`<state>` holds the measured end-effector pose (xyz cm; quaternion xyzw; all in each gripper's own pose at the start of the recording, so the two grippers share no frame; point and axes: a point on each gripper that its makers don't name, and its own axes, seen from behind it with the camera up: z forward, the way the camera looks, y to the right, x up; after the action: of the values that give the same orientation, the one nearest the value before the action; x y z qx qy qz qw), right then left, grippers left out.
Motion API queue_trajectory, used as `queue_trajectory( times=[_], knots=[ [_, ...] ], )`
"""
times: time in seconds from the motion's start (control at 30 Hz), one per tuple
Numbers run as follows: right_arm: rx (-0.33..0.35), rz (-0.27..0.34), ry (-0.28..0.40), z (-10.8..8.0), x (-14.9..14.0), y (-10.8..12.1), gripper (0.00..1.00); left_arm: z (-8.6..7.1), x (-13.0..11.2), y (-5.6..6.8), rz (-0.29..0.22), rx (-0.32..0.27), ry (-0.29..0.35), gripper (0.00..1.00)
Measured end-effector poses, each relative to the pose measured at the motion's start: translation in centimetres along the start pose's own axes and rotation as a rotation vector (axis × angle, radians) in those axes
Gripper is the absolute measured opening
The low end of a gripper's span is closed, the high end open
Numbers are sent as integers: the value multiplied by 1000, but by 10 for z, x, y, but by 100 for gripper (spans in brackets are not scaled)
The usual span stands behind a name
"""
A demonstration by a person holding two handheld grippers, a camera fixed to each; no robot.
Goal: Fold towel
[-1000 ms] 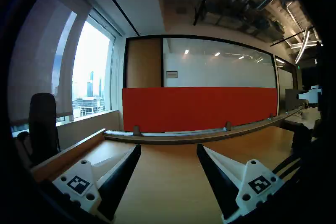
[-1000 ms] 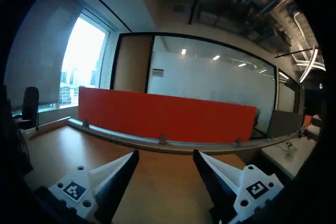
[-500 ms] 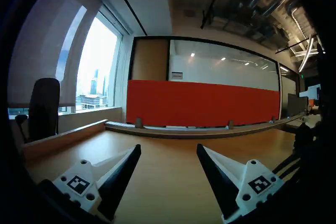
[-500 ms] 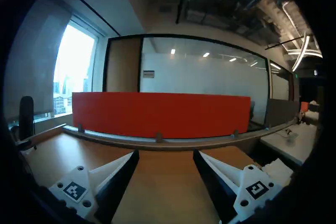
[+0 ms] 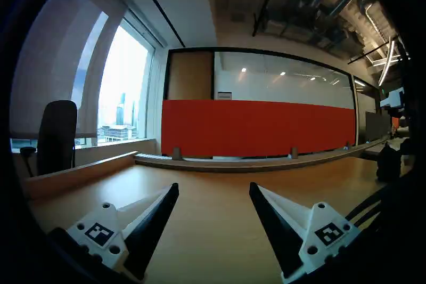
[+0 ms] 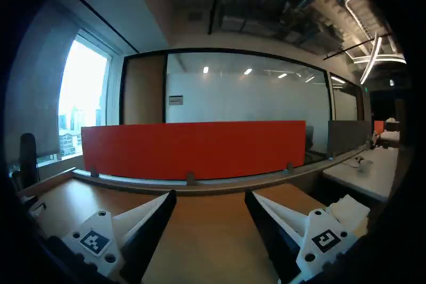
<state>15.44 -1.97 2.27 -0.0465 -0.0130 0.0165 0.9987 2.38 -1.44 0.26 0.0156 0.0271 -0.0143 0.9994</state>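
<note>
My left gripper (image 5: 213, 191) hovers open over a bare wooden desk (image 5: 213, 230), nothing between its fingers. My right gripper (image 6: 209, 197) is open too, above the same kind of wooden desktop (image 6: 207, 236). At the right edge of the right gripper view, beside the right finger, lies a pale, cream-coloured bundle (image 6: 349, 211) that looks like folded cloth; I cannot tell if it is the towel. Neither gripper touches it.
A red divider panel (image 5: 255, 127) (image 6: 191, 148) runs along the desk's far edge, with a glass wall behind. A black office chair (image 5: 53, 143) stands at the left by the window. A dark object (image 5: 388, 162) sits at the desk's right. A white desk (image 6: 367, 169) lies beyond.
Both views have swung and levelled out. The right gripper turned rightward, shifting the red panel left and bringing the pale bundle into sight. Both grippers stayed open.
</note>
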Motion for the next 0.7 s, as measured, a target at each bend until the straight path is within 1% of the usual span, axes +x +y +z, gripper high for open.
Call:
queue_trajectory(
  times=[0.1,0.2,0.3,0.4,0.6,0.7],
  knots=[
    [-20,10,-24,0,-7,9,100,-1,-6,0,4,7,-5,99],
    [-33,15,-26,-1,-8,16,99,-1,-9,2,13,7,-7,98],
    [-38,13,-15,-2,-7,21,100,-2,-10,3,30,8,-9,99],
    [-38,7,-18,-1,-9,24,100,-3,-13,5,40,8,-18,98],
    [-41,2,-22,-2,-11,28,100,-6,-17,4,31,12,-27,98],
    [-38,2,-22,-2,-11,28,100,-6,-19,1,30,18,-39,99]
  ],
)
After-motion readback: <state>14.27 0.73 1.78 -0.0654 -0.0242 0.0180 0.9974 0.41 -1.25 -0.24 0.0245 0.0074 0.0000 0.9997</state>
